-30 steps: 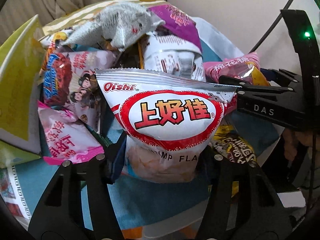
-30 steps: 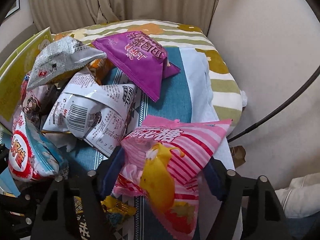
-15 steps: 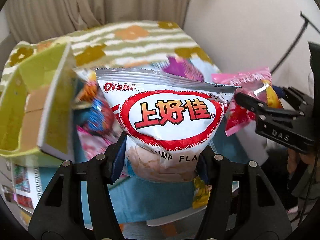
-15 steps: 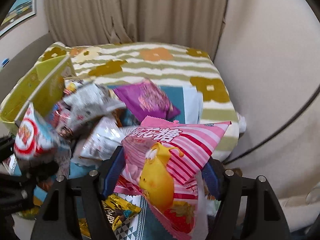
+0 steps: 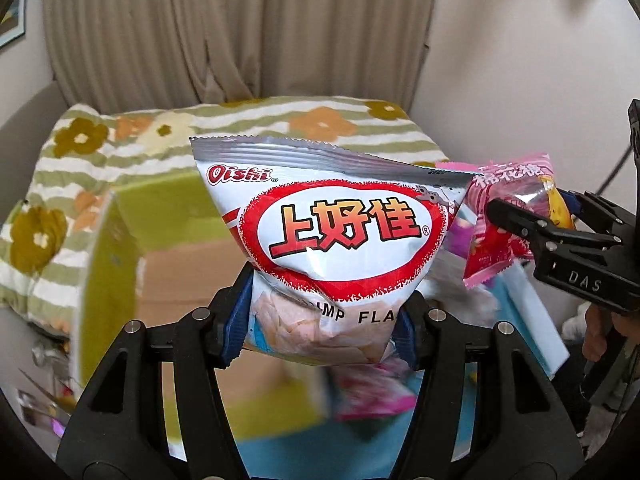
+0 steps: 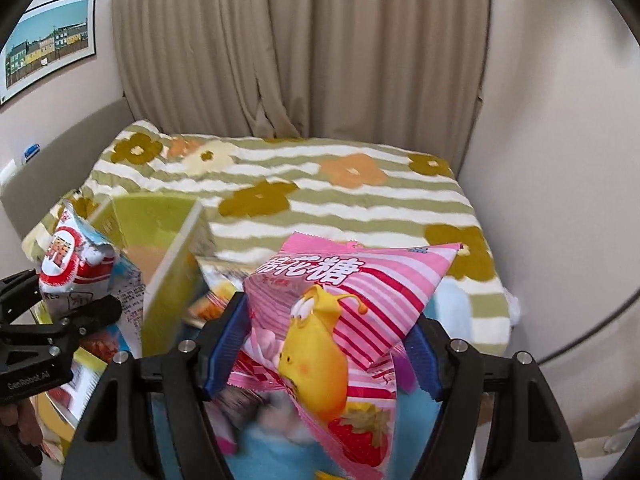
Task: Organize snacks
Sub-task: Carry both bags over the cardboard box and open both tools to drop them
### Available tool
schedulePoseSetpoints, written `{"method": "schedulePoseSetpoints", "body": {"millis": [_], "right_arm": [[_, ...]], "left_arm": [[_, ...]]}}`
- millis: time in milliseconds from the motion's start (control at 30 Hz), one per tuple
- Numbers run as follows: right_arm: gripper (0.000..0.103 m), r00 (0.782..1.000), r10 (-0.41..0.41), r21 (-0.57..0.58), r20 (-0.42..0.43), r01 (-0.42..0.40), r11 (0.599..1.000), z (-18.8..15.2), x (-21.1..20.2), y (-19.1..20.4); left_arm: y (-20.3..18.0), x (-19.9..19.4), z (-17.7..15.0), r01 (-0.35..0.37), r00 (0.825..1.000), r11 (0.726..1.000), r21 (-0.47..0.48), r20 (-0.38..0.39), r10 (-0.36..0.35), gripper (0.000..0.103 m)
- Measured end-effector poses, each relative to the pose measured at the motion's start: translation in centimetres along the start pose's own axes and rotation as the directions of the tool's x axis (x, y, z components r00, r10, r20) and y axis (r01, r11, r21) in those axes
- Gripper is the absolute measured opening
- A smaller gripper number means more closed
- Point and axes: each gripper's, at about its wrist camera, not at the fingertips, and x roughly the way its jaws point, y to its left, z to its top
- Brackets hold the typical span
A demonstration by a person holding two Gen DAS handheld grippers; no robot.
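Note:
My left gripper (image 5: 322, 316) is shut on a white and red Oishi shrimp chip bag (image 5: 336, 232), held upright in the air above an open green cardboard box (image 5: 120, 264). My right gripper (image 6: 322, 354) is shut on a pink striped cotton candy bag (image 6: 344, 304) with a yellow cartoon figure. In the left wrist view the right gripper (image 5: 536, 232) and its pink bag (image 5: 504, 220) hang to the right of the chip bag. In the right wrist view the left gripper (image 6: 60, 320) holds the chip bag (image 6: 76, 264) at the left, beside the green box (image 6: 168, 256).
A green and white striped blanket with flowers (image 6: 320, 184) covers the bed behind. Beige curtains (image 6: 300, 48) hang at the back. Blurred snack packets (image 6: 212, 304) lie on a blue cloth (image 5: 280, 440) below both grippers. A wall stands close on the right.
Both grippers have risen with their bags, away from the snack pile. The pile has dropped out of sight below, and the green box, the blanket and the curtains have come into view.

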Motion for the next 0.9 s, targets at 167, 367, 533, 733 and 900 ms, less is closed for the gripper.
{"method": "schedulePoseSetpoints", "body": {"millis": [167,367,533,733,900], "right_arm": [[0.069,0.998,0.059,-0.055,0.024,-0.057,0.997,3.5,2.9,6.8],[0.071,0.996,0.064,-0.084,0.055,-0.059,0.995,6.2,6.5,12.9],[0.071,0.997,0.066,-0.077,-0.048,-0.069,0.995,6.8,10.0,15.7],[0.071,0.991,0.094,-0.045,-0.098,-0.099,0.994,6.5,11.6,15.9],[0.071,0.984,0.123,-0.040,-0.125,-0.129,0.991,6.3,12.3,15.6]], "left_arm": [[6.9,1.4,2.2,-0.041,0.999,0.999,0.005,-0.022,0.041,0.056],[13.6,5.9,3.8,-0.061,0.994,0.998,0.009,-0.091,0.061,0.056],[16.3,9.8,3.9,-0.064,0.984,0.998,0.001,-0.165,0.064,0.056],[16.6,11.4,3.4,-0.126,0.974,0.992,0.016,-0.187,0.126,0.098],[17.7,9.6,2.3,-0.151,0.969,0.988,-0.026,-0.202,0.143,0.099]]}}
